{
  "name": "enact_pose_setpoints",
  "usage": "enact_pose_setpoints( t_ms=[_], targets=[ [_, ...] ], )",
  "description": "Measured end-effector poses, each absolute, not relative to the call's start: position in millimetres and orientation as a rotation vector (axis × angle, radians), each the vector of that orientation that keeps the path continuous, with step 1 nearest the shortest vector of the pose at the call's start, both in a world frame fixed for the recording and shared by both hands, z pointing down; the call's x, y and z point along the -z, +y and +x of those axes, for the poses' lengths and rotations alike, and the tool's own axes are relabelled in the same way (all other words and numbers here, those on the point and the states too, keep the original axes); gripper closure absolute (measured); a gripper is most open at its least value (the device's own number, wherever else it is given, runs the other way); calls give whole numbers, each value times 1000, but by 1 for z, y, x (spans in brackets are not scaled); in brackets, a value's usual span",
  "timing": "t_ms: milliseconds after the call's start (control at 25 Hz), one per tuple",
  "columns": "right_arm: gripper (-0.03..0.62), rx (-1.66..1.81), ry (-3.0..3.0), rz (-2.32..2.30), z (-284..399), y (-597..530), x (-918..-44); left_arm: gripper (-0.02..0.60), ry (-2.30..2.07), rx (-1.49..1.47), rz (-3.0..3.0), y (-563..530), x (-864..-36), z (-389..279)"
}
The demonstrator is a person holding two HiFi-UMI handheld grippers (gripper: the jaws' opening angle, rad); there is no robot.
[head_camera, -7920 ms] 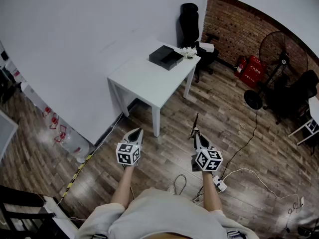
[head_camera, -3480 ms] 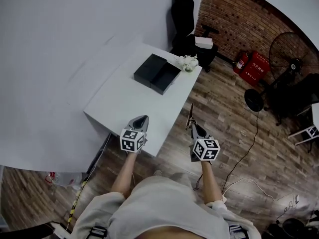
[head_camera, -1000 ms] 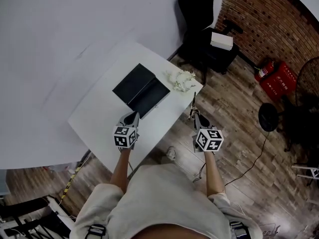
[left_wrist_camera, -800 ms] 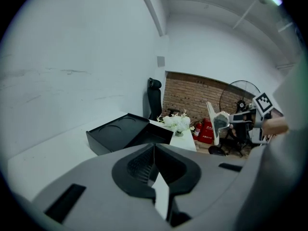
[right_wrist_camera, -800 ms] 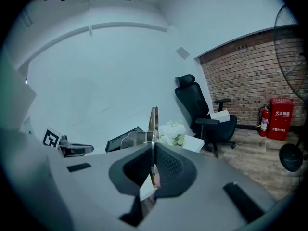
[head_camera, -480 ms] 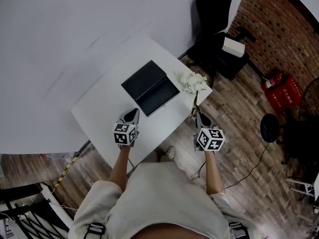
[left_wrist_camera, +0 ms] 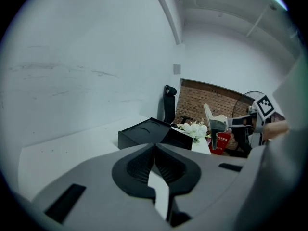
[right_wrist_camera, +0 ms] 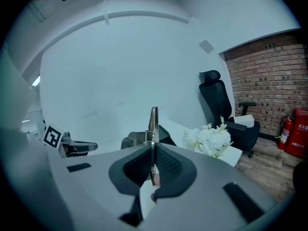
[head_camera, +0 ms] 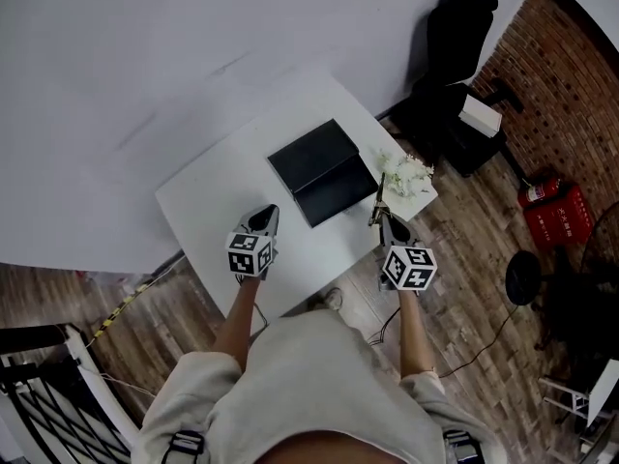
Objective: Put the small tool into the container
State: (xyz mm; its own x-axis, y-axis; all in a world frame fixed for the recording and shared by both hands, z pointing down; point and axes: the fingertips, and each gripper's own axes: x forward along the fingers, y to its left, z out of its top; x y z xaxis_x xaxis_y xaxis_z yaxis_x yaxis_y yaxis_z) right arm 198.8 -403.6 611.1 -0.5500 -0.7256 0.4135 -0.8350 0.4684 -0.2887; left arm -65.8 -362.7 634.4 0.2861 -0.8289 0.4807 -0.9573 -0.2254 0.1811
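Observation:
An open black container (head_camera: 324, 170) with two compartments lies on the white table (head_camera: 222, 211); it also shows in the left gripper view (left_wrist_camera: 144, 131) and behind the tool in the right gripper view (right_wrist_camera: 166, 134). My right gripper (head_camera: 387, 225) is shut on a small thin flat tool (head_camera: 376, 199), which stands up from the pads (right_wrist_camera: 153, 121) near the table's right front corner. My left gripper (head_camera: 265, 217) hovers over the table's front part, short of the container, shut with nothing in it (left_wrist_camera: 154, 150).
A small bunch of white flowers (head_camera: 406, 174) stands at the table's right corner, right of the container. A black office chair (head_camera: 455, 27) stands beyond it, with a red fire extinguisher (head_camera: 553, 206) by the brick wall. A white wall runs behind the table.
I have stepped closer to the table; both grippers now reach over its front edge. The right gripper still holds the tool upright, and the left stays shut.

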Motion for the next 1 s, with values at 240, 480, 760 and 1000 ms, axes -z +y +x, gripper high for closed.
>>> enact_pose_setpoints(
  t_ms=[240, 480, 760, 1000],
  targets=[
    [592, -632, -2512, 1232, 154, -412, -611, 568, -1637, -363, 2097, -358, -633, -91],
    [592, -550, -2513, 1111, 121, -419, -616, 568, -1679, -326, 2053, -354, -636, -112],
    [592, -277, -2463, 912, 89, -425, -625, 568, -1695, -316, 2014, -351, -645, -124],
    [592, 102, -2333, 663, 63, -420, -640, 568, -1705, -305, 1986, -351, -649, -133]
  ],
)
